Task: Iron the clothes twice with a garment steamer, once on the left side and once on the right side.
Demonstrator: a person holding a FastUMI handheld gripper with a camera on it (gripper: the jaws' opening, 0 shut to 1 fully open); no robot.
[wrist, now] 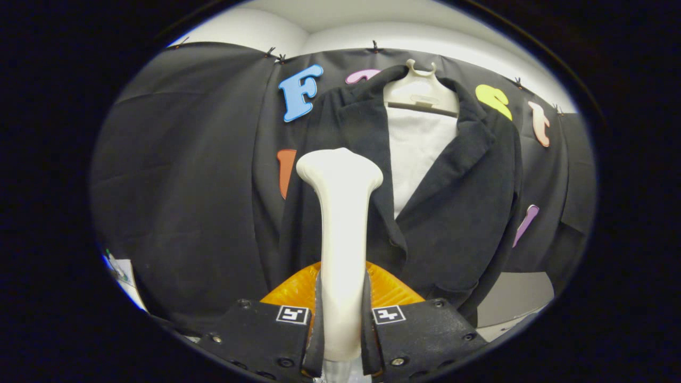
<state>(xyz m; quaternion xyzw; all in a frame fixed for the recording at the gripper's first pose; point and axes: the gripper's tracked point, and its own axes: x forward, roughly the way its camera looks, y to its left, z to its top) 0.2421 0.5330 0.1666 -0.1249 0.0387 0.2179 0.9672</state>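
We see black cloth [181, 159] hung as the booth's wall, pinned along its top edge by small dark clips [375, 47]. Above it runs a white ceiling [340, 26]. Low at one side of the cloth we make out a pale panel [513, 298], and at the other a small white sheet [125, 276] with markings too small to tell.

The gripper [343, 314] is clamping both fingers on the cream plastic garment steamer [340, 223], which is standing upright before the black cloth jacket [452, 213] hanging on a cream plastic hanger [420, 93].
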